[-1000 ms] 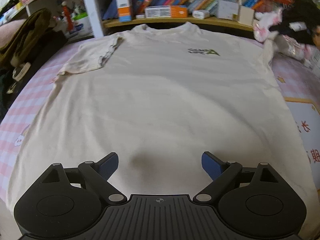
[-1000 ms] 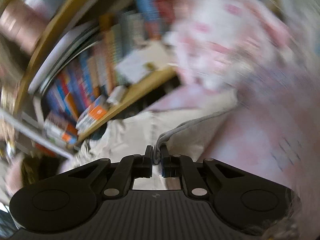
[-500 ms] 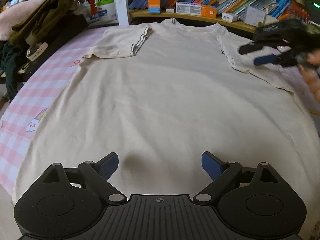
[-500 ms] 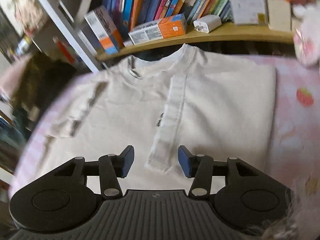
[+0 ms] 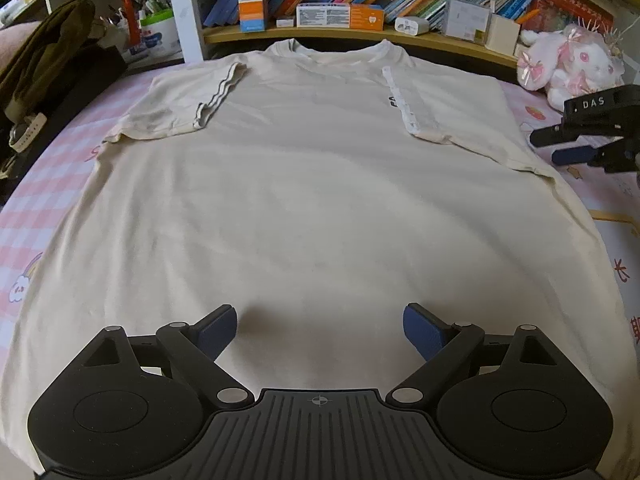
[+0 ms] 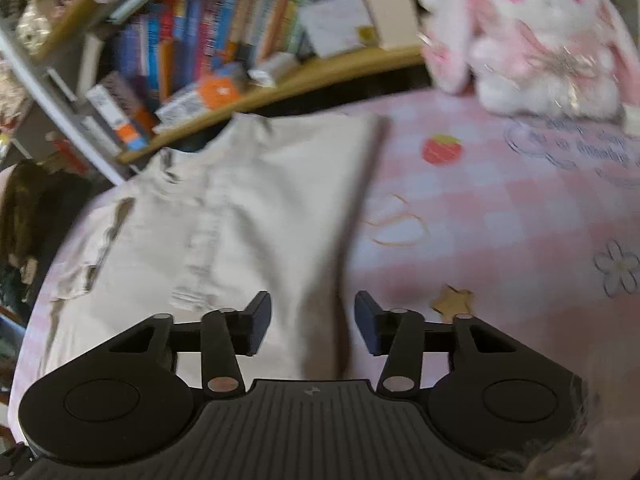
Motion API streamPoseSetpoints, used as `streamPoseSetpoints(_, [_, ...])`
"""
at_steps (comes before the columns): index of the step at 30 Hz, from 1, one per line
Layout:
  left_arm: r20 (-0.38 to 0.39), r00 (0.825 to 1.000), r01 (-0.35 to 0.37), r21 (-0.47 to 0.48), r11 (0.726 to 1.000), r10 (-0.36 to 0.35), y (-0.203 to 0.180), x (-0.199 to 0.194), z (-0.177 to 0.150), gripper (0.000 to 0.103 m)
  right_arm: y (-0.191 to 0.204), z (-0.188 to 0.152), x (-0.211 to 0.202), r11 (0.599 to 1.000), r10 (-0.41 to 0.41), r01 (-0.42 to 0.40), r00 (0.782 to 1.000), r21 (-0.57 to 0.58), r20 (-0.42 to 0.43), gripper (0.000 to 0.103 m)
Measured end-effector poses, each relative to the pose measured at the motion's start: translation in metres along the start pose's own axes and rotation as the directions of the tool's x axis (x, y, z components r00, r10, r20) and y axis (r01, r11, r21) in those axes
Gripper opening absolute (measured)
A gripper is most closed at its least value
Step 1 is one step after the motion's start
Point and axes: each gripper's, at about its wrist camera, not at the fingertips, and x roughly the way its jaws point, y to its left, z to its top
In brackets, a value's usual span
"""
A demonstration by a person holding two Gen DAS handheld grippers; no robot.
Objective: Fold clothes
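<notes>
The cream T-shirt lies flat, front up, on the pink checked sheet and fills most of the left wrist view, collar at top centre under the bookshelf. Both sleeves are already folded inward: the left-of-frame sleeve lies over the chest at upper left, the right-of-frame sleeve lies over the logo at upper right. So the sleeve step looks done; the lengthwise body fold is next, by my read.

Your left gripper sits at the bottom centre of its frame above the hem area, jaws spread wide, nothing between them, no contact with the fabric that I can see.

Your right gripper hangs over the shirt's side edge, lower centre in its own view, which is blurred. Its jaws are closing, but the pads are apart and clamp nothing; the fabric edge only lies below the gap. In the left view it shows at far right, off the shirt.

Next move, as I judge it: take that side edge near the shoulder with the right, take the hem on the same side with the left, then carry both across together. Grab one layer only, and keep the folded sleeve from flipping out.

A pink plush rabbit sits at the upper right, clear of the shirt.
</notes>
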Motion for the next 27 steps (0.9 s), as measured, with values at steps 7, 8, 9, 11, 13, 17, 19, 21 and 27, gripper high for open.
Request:
streamPoseSetpoints(7, [0.002, 0.999, -0.04, -0.014, 0.999, 0.04, -0.006, -0.007, -0.004, 0.092, 0.001, 0.016, 0.025, 1.0, 0.002, -0.002, 1.0, -0.002, -0.018, 0.038])
streamPoseSetpoints(8, [0.004, 0.999, -0.046, -0.018, 0.999, 0.046, -0.006, -0.009, -0.004, 0.092, 0.001, 0.019, 0.029, 1.0, -0.006, 0.006, 1.0, 0.005, -0.022, 0.033])
streamPoseSetpoints(9, [0.005, 0.999, -0.051, -0.022, 0.998, 0.051, -0.006, -0.01, -0.005, 0.092, 0.002, 0.022, 0.032, 1.0, -0.011, 0.011, 1.0, 0.0, -0.025, 0.025])
streamPoseSetpoints(11, [0.008, 0.998, -0.062, -0.034, 0.997, 0.062, -0.006, -0.012, -0.006, 0.092, 0.004, 0.025, 0.036, 1.0, -0.017, 0.016, 0.999, -0.025, -0.027, 0.004])
streamPoseSetpoints(13, [0.01, 0.997, -0.07, -0.046, 0.996, 0.071, -0.005, -0.015, -0.008, 0.092, -0.003, 0.026, 0.03, 1.0, 0.0, 0.0, 1.0, 0.01, 0.009, 0.004])
streamPoseSetpoints(17, [0.002, 0.997, -0.075, -0.071, 0.995, 0.076, -0.004, -0.014, -0.01, 0.092, -0.029, 0.023, 0.014, 0.993, 0.012, -0.019, 0.998, 0.117, 0.061, 0.003])
streamPoseSetpoints(19, [-0.003, 0.997, -0.073, -0.073, 0.995, 0.073, -0.006, -0.013, -0.009, 0.092, -0.036, 0.022, 0.015, 0.992, 0.009, -0.014, 0.999, 0.128, 0.038, 0.003])
streamPoseSetpoints(21, [0.003, 0.998, -0.065, -0.057, 0.996, 0.066, -0.01, -0.014, -0.007, 0.092, -0.038, 0.022, 0.011, 0.992, 0.013, -0.018, 0.999, 0.127, 0.041, 0.007])
streamPoseSetpoints(27, [0.006, 0.999, -0.045, -0.005, 0.999, 0.046, -0.024, -0.013, -0.005, 0.092, 0.001, 0.028, 0.007, 0.995, -0.001, 0.008, 0.997, -0.098, 0.073, 0.038])
